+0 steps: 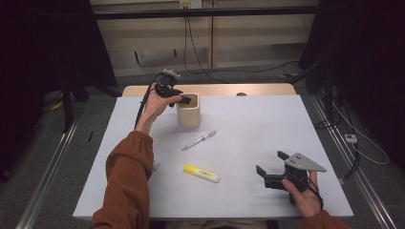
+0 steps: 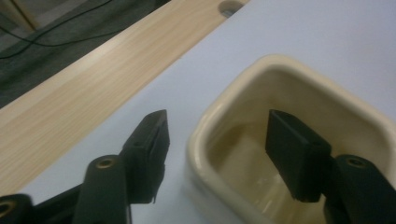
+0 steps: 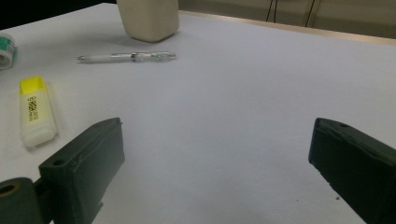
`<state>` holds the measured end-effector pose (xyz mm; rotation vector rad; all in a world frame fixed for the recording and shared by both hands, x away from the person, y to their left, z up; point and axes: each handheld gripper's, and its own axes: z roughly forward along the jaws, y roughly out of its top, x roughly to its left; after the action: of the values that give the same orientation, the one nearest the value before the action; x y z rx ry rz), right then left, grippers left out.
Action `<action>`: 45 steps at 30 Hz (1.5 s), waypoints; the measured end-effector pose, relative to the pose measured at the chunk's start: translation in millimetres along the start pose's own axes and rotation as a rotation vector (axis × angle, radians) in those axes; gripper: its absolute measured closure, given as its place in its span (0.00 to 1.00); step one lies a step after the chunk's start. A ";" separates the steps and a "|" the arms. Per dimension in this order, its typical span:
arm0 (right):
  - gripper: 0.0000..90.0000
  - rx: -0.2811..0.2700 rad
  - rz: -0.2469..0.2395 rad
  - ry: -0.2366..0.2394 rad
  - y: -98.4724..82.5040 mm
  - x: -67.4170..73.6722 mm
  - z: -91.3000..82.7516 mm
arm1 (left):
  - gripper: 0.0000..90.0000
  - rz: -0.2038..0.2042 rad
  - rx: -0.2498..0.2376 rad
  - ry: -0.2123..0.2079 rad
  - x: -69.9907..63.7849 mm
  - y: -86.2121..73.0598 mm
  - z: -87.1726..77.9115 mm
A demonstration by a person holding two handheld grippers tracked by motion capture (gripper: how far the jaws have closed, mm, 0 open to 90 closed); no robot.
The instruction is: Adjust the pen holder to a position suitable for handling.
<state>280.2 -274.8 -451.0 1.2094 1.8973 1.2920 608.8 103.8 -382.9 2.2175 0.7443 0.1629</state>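
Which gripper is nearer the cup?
Left. The left gripper straddles the cup's near wall, one jaw inside, one outside. The right gripper sits far off, at the table's near right.

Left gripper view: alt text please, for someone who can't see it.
The left tool straddles the near wall of a cream ceramic cup, one black jaw outside and one inside, neither visibly pressing on it. The cup looks empty and stands on a white table with a wooden edge strip behind.
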 end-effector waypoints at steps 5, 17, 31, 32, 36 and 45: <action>0.04 0.001 -0.001 0.001 0.1 0.2 0.2 | 0.54 -0.006 0.015 0.003 1.0 -1.4 0.5; 0.04 0.009 -0.001 0.014 0.1 0.8 2.1 | 0.73 0.015 0.033 0.014 3.8 0.9 4.2; 0.04 0.001 -0.008 0.014 0.6 0.9 1.0 | 0.80 0.055 0.116 0.017 2.8 6.9 1.0; 0.04 0.001 -0.007 0.014 0.7 0.9 0.9 | 0.80 0.045 0.108 0.019 2.6 6.4 1.3; 0.04 0.002 -0.011 0.015 0.7 1.0 1.4 | 0.80 -0.019 0.072 0.020 2.0 3.5 1.3; 0.04 0.002 -0.009 0.016 1.0 1.1 1.8 | 0.79 -0.033 0.039 0.026 -0.1 5.2 -8.6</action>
<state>281.5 -272.8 -450.7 1.1933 1.9131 1.2988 608.2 106.5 -373.2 2.2425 0.8040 0.1620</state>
